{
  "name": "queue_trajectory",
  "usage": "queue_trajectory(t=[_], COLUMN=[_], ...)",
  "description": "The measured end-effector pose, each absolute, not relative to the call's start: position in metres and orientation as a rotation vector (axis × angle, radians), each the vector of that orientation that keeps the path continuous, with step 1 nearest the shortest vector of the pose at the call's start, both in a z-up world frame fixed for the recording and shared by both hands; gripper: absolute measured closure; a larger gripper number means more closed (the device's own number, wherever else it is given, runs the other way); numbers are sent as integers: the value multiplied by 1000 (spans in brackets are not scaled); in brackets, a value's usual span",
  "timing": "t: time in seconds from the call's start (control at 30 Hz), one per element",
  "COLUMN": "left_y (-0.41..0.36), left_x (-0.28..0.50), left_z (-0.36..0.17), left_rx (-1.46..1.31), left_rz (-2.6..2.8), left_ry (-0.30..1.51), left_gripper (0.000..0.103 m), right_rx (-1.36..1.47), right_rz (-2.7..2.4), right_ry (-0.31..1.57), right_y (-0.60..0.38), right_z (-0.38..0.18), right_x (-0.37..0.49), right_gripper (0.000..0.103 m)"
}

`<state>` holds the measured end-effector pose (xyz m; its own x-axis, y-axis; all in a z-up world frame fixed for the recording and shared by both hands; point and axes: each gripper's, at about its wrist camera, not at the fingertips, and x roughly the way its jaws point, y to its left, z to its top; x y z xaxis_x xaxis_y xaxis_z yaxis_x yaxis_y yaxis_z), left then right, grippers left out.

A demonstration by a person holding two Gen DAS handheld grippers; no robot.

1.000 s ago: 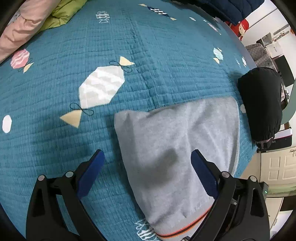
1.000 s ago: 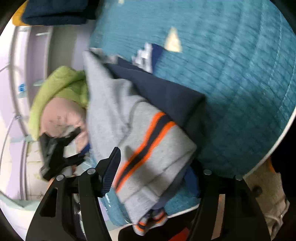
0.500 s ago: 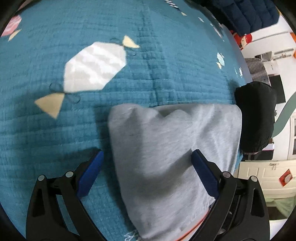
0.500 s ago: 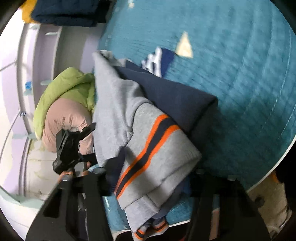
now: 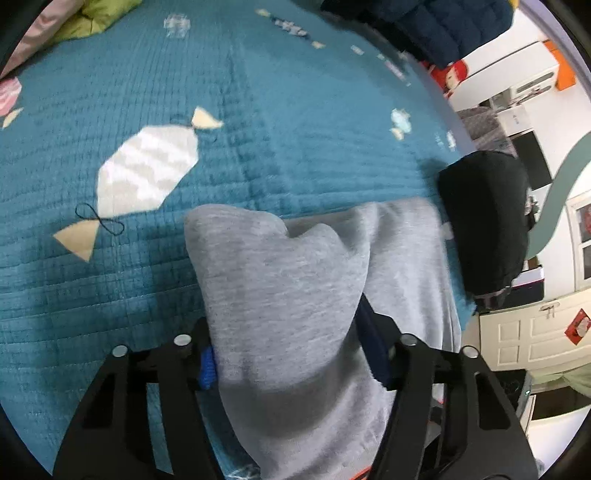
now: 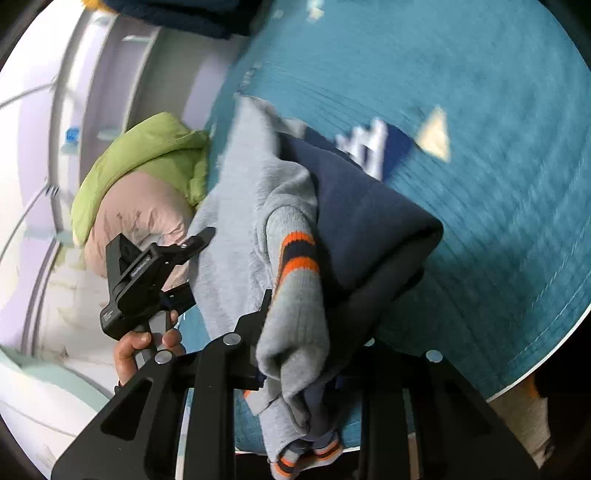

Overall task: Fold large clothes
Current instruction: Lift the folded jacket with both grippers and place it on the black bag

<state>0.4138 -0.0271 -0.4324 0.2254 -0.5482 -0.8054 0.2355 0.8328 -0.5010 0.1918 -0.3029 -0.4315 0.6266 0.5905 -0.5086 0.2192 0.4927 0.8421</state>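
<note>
A grey sweatshirt (image 5: 280, 295) with navy panel and orange stripes lies on the teal quilted bedspread (image 5: 258, 110). My left gripper (image 5: 291, 350) is shut on a raised fold of its grey fabric, which bulges up between the fingers. In the right wrist view my right gripper (image 6: 306, 332) is shut on the bunched grey sweatshirt (image 6: 295, 306) at its orange-and-navy striped cuff, with the navy part draped to the right. The left gripper (image 6: 147, 273) and the hand holding it show at the left there.
A black bag (image 5: 484, 221) sits at the bed's right edge beside the sweatshirt. Green and pink bedding (image 6: 147, 177) is piled at the bed's head. Dark navy clothes (image 5: 436, 29) lie at the far side. A white door and furniture (image 5: 535, 332) stand beyond the bed.
Both grippers have closed on the sweatshirt. The left one pinched the grey fold and lifted it a little. The right one gathered the striped cuff end and pulled it up.
</note>
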Motion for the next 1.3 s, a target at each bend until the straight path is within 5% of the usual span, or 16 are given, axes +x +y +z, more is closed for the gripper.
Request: queue_trajectory(t=[0.47, 0.87, 1.03, 1.23, 1.3], left_y=[-78, -307, -398, -480, -488], left_x=[391, 444, 479, 521, 529], left_z=[-319, -191, -193, -272, -299], left_rx=[-362, -270, -275, -199, -227], left_rz=[-744, -1042, -1100, -981, -945], left_ry=[1054, 926, 953, 1116, 1157], left_gripper=[45, 44, 44, 43, 25], right_rx=[900, 792, 805, 876, 901], right_rz=[308, 122, 16, -158, -217], right_ry=[706, 436, 416, 554, 612], right_y=[-376, -561, -631, -695, -709], right_z=[-315, -215, -222, -302, -335], right_x=[189, 200, 221, 250, 255], right_gripper=[80, 80, 80, 76, 67])
